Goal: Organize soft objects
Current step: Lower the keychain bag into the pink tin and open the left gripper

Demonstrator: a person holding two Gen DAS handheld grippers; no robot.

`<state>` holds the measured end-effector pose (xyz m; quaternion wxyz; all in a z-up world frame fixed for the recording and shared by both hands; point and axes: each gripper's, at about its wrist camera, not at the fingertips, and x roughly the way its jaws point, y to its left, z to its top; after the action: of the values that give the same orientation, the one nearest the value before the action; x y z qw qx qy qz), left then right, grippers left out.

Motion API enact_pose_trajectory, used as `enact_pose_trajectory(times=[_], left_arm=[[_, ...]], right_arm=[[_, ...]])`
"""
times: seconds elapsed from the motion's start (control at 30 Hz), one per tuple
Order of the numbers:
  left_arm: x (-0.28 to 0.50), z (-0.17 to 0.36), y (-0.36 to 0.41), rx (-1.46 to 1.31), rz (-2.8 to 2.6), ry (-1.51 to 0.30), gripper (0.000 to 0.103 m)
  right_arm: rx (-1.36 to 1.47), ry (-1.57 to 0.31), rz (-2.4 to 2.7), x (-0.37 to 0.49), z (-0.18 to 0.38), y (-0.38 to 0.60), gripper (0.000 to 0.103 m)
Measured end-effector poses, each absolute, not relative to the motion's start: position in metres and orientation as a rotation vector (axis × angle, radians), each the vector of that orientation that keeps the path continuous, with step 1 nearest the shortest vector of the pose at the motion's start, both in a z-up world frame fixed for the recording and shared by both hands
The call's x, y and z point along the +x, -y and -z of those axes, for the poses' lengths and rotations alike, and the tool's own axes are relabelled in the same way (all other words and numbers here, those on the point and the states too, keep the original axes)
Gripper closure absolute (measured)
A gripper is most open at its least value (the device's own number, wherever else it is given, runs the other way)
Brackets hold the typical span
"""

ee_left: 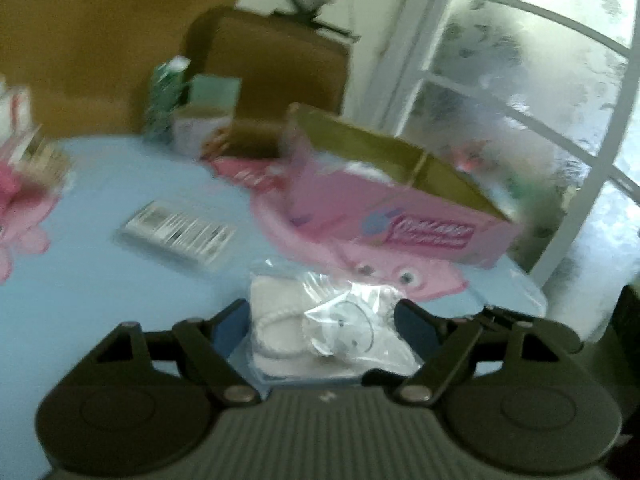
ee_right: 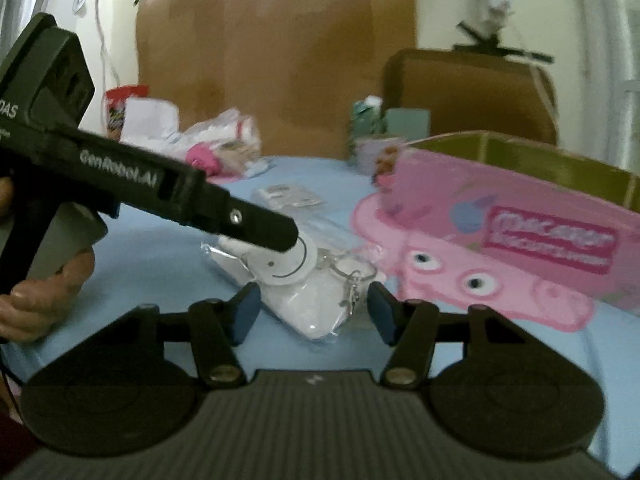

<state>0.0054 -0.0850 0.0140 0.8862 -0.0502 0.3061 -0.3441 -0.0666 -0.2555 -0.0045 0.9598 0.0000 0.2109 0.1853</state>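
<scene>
A: Left claw [ee_left: 320, 320]?
B: Tilted downward, pads against the bagged white plush [ee_left: 316, 332], gripping it on the desk [ee_left: 80, 300].
A: Right claw [ee_right: 312, 312]?
B: Angled down too, jaws apart astride the same bag, not pressing. A hand [ee_right: 36, 292] grips the left tool's handle.
A: Beyond?
B: Pink box [ee_right: 520, 232], near the desk's right edge.

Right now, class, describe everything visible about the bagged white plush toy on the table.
The white plush toy is sealed in a crinkled clear plastic bag with a metal keyring. A round white face with a thin smile shows. It lies flat on the blue tablecloth, just before the pink box. The left claw straddles it; the right claw frames its near end.
</scene>
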Motion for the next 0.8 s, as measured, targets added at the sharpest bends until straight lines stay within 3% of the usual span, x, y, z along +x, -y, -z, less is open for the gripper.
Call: enact_pose_trajectory(times=[0.4, 0.53, 0.67, 0.8], left_arm=[[0.033, -0.09, 0.229, 0.122, 0.924, -0.42, 0.022], [0.056, -0.085, 0.283, 0.175, 0.891, -0.406, 0.01], [0.093, -0.068, 0.309, 0.157, 0.791, -0.493, 0.01], [0.091, -0.065, 0.289, 0.089, 0.764, -0.491, 0.01]], right_arm=[[0.047, -0.234, -0.058, -0.047, -0.029, 0.351, 0.042], [0.094, -0.214, 0.015, -0.026, -0.029, 0.396, 0.037], [0.012, -0.2, 0.15, 0.003, -0.025, 0.409, 0.035], [0.055, -0.207, 0.175, 0.01, -0.014, 0.422, 0.036]])
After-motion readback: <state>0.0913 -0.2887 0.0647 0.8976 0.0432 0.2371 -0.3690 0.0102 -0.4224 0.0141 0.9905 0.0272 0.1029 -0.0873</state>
